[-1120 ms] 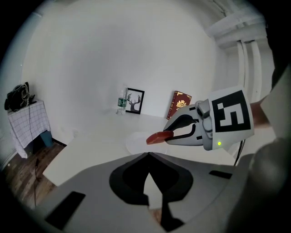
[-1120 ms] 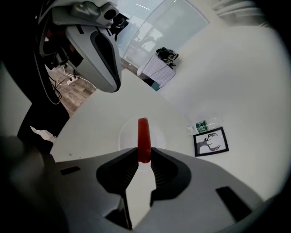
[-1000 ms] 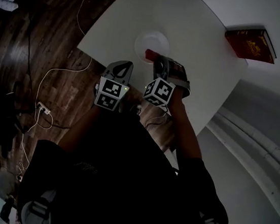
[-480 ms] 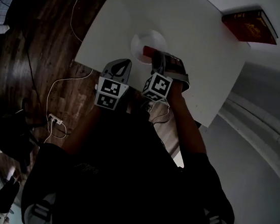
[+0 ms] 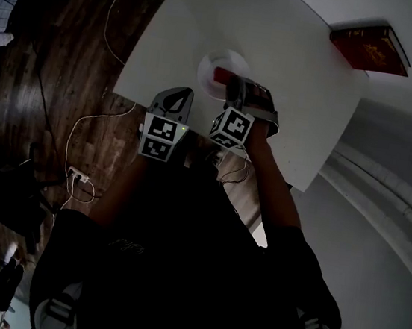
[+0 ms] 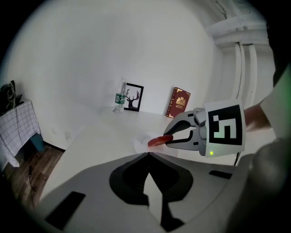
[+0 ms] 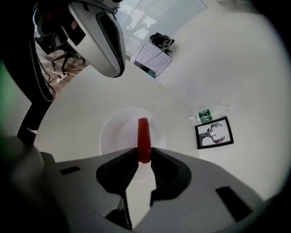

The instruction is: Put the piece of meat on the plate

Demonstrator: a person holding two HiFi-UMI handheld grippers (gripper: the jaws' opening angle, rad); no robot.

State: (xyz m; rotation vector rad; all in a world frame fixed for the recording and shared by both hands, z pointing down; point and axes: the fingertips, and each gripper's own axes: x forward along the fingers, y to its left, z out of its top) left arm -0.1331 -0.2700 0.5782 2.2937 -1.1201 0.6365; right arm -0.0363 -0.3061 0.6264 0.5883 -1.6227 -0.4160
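A red strip of meat is pinched on edge between the jaws of my right gripper, which is shut on it. It hangs over the white plate on the white table. In the head view the right gripper holds the meat above the plate. From the left gripper view, the right gripper and the meat sit just above the plate. My left gripper is shut and empty, near the table's front edge, left of the plate.
A red book lies at the table's far right corner. A water bottle and a framed deer picture stand at the far edge. White cables trail over the dark wood floor to the left.
The right gripper has carried the meat a little further in over the plate and slightly lower. The left gripper has crept forward beside it.
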